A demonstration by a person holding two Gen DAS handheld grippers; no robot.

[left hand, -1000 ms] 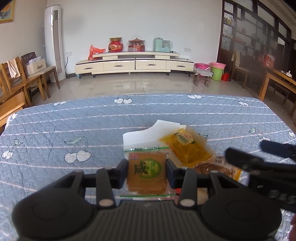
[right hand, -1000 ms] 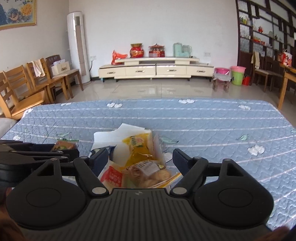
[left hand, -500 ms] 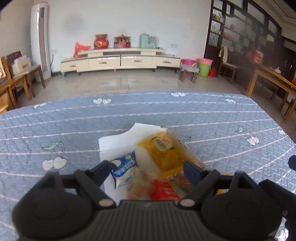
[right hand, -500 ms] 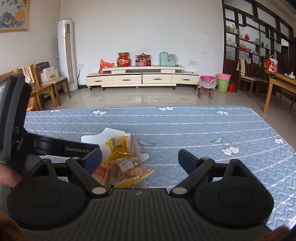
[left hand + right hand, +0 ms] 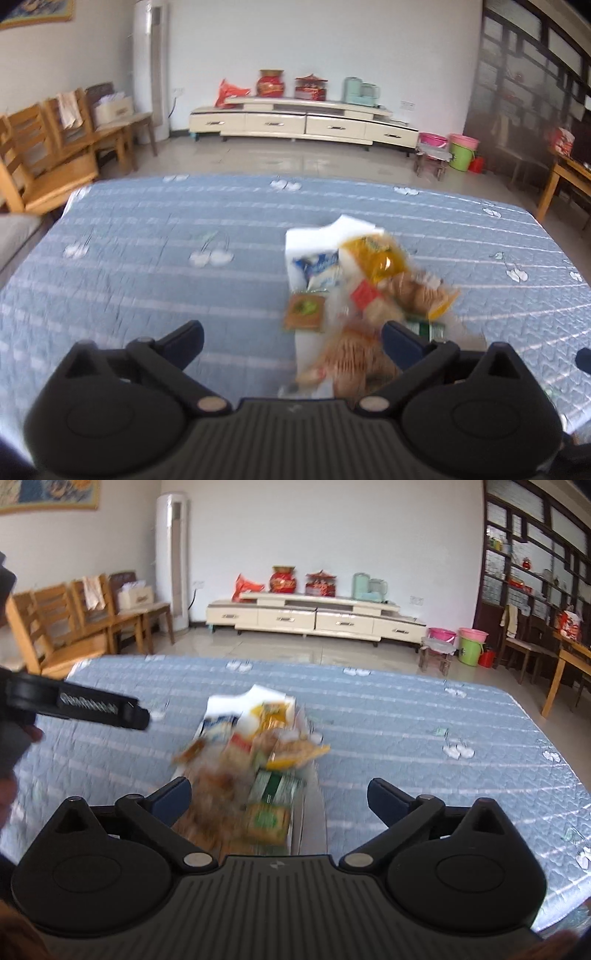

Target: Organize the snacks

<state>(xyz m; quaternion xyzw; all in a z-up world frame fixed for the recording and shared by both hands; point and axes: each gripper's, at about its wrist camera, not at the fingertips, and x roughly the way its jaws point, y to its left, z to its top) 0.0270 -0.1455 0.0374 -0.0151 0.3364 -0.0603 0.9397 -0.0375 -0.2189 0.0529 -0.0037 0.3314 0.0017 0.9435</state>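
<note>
A pile of snack packets lies in a shallow white box (image 5: 314, 236) on the blue quilted table (image 5: 147, 258). It holds a yellow packet (image 5: 373, 254), a blue-white packet (image 5: 319, 267), a biscuit packet (image 5: 417, 293) and a brown square packet with a green label (image 5: 304, 312). My left gripper (image 5: 291, 332) hovers just short of the pile; its jaws are opening and grip nothing. In the right wrist view my right gripper (image 5: 279, 790) stands open over the near end of the pile, above a green packet (image 5: 277, 788), touching nothing. Both views are motion-blurred.
My left gripper's finger (image 5: 99, 710) reaches in from the left of the right wrist view. Wooden chairs (image 5: 44, 162) stand past the table's left edge, and a wooden table (image 5: 565, 181) at the far right. A low cream cabinet (image 5: 303, 122) lines the back wall.
My left gripper was shut on the brown square packet; it has opened, let the packet go at the pile's left edge, and pulled back. My right gripper opened slightly wider and drew back too.
</note>
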